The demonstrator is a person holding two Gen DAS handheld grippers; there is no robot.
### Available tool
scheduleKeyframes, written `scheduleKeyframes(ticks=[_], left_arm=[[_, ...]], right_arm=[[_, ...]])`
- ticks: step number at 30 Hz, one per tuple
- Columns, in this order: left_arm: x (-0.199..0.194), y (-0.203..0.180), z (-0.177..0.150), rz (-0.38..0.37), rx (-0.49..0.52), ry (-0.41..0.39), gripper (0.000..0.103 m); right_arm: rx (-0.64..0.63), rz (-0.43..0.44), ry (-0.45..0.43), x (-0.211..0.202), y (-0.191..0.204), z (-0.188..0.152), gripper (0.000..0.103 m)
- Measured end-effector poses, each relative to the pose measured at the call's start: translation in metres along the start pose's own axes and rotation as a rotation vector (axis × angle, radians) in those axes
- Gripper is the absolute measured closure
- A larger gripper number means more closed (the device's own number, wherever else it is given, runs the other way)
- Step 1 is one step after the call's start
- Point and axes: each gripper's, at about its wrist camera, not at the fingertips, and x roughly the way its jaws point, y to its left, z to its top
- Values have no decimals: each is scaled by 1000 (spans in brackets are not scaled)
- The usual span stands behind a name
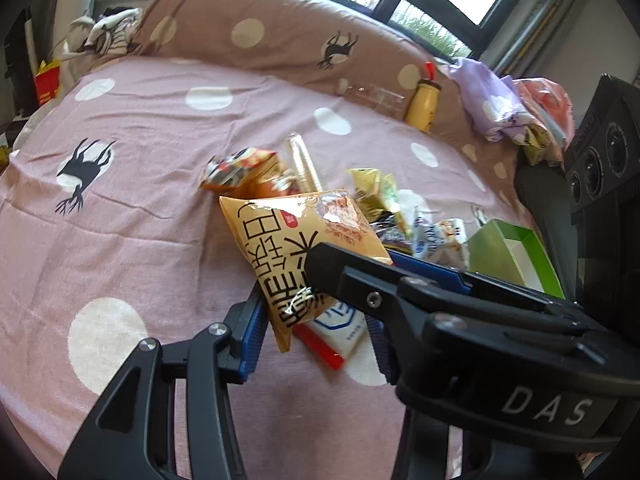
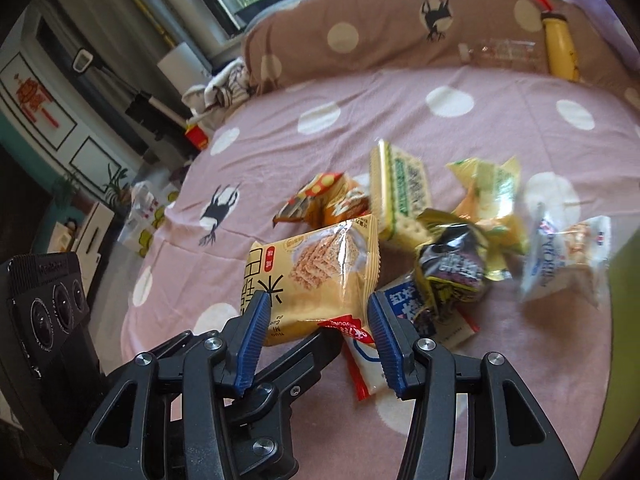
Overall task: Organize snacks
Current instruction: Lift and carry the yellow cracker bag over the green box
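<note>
The scene was a bed (image 1: 132, 240) covered by a pink sheet with white dots and black deer silhouettes, a matching brown pillow (image 1: 260, 28) lying along its far edge. In the left wrist view, the left tool (image 1: 316, 320) had its blue-padded jaws narrowed onto the lower end of a tan rice-cracker packet (image 1: 304, 248) printed with large black Chinese characters and a small red badge, the packet raised off the sheet; a black arm of the right tool (image 1: 400, 292), lettered "DAS", crossed in front of it. Under the packet lay a white sachet with a red edge (image 1: 336, 336). Behind stood an orange snack bag (image 1: 244, 172), then a yellow bottle with a red cap (image 1: 422, 104) against the pillow, and at far right an open green box (image 1: 516, 252). In the right wrist view, the right tool (image 2: 316, 312) closed its blue pads on the sides of the same packet (image 2: 320, 276), on which "Mi" could be read among otherwise illegible small print. To its right were a cracker pack with green lettering (image 2: 400, 192), a dark purple-and-yellow wrapper (image 2: 452, 268), a yellow-green bag (image 2: 492, 200), and a white pouch with blue lettering (image 2: 560, 256), too blurred to read.
</note>
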Motion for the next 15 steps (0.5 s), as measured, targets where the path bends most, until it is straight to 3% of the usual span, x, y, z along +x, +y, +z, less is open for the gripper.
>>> scheduleKeyframes(ticks=[15], left_arm=[[-15,-36,-8,-82,122,-71,58]], right_arm=[[52,-51,-169,-48,-10,-22,49]])
